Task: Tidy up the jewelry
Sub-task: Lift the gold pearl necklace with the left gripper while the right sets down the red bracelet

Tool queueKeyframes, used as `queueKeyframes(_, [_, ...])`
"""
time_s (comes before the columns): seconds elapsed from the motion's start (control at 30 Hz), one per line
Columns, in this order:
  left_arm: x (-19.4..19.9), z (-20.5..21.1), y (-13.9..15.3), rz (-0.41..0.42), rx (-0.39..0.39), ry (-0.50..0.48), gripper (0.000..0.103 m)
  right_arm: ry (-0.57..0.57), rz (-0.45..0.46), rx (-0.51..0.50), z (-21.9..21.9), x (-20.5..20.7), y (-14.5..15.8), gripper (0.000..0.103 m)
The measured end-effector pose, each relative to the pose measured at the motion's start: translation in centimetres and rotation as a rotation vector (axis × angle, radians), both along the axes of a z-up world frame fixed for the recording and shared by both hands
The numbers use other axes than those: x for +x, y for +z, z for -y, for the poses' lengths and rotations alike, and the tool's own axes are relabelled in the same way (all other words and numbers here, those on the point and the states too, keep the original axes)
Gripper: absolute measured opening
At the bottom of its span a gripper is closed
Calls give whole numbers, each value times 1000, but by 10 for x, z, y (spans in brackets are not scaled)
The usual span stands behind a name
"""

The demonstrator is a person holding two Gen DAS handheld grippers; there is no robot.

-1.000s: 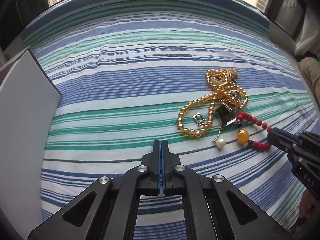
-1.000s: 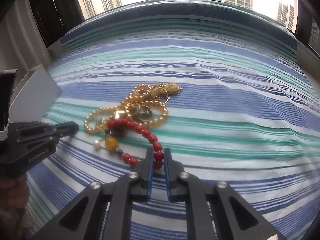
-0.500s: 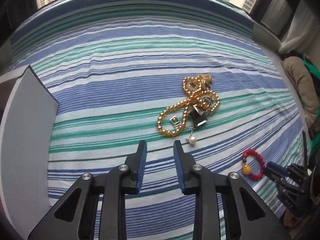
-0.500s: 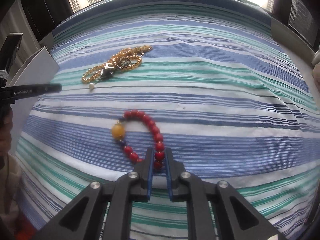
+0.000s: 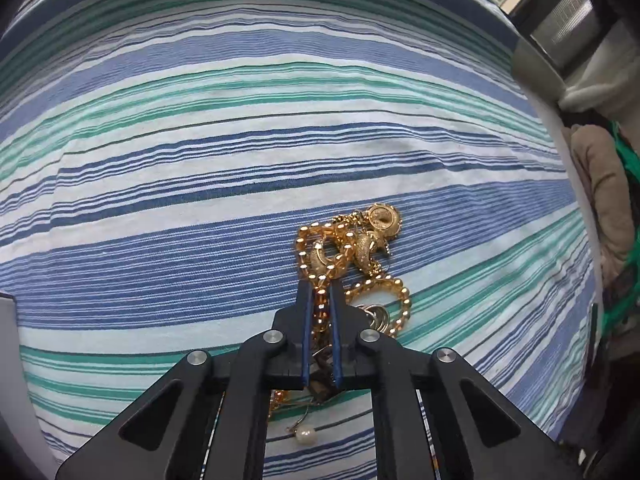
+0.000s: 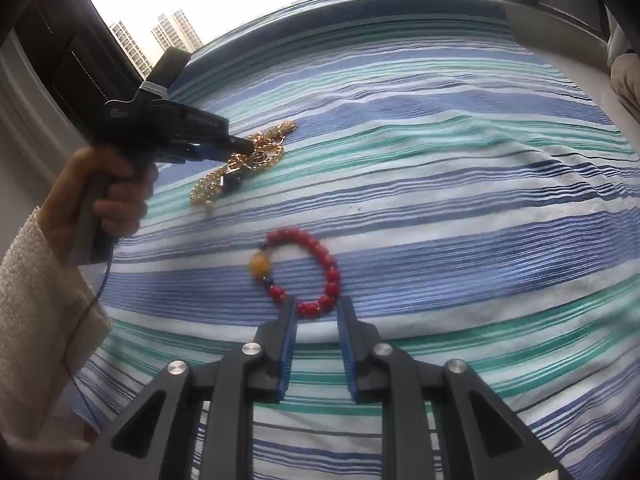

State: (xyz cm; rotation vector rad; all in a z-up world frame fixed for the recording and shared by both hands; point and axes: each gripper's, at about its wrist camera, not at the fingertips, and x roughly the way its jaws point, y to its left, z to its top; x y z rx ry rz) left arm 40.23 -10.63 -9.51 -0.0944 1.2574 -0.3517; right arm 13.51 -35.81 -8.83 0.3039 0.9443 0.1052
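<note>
- Between the blue pads of our left claw (image 5: 320, 300) runs a strand of the gold bead chain (image 5: 348, 264); the jaws stand together, clamped on it, with the tangle spilling out far and right of the tips and more of it trailing back under the claw body.
- Our right claw (image 6: 316, 312) has just been opening: its jaws now stand apart, the pads no longer pressing, and the near arc of the red bead bracelet (image 6: 308, 270) lies just between the tips on the bed.
- That bracelet lies as a nearly closed ring directly ahead of the right claw, with no clear long axis, its amber bead (image 6: 259, 263) on the left side; the right claw is by far the nearer to it.
- We judge that the coming move turns on the gold tangle: its length runs from near-left to far-right in the right wrist view, well apart from the bracelet, and only the left claw has hold of it.
- The chain is round, glossy gold beads mixed with textured gold earrings and thin rings, and a small pearl drop (image 5: 306, 436) lies at its near end.
- Underneath, the striped bedsheet (image 5: 200, 160) is soft woven cloth in blue, green and white, lightly wrinkled.
- A hand (image 6: 100, 196) in a fleecy cream sleeve (image 6: 36, 280) holds the left claw's grip.
</note>
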Motion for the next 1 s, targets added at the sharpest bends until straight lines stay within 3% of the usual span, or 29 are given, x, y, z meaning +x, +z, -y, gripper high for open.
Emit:
queueKeyframes(0.1, [-11,-12,19,24,-59,21,5,-3,11,-3,-1,-3,0,21])
queueKeyframes(0.3, [-54,-49,90,143,-193,55,5,-18,31,29,2,-15,4,21])
queueKeyframes(0.4, [-78,-71,122,194,-219,74,5,-25,39,44,4,-24,8,21])
queueKeyframes(0.53, [-121,-94,139,229,-226,75,5,-25,55,43,0,-32,15,21])
queueKeyframes(0.67, [-174,-102,118,202,-173,34,5,-18,68,35,-6,-40,18,21])
queueKeyframes(0.93, [-258,-132,26,47,-14,52,7,-7,46,15,-22,-56,13,21])
queueKeyframes(1.0, [-269,-141,19,55,14,88,18,10,26,2,-31,-55,9,23])
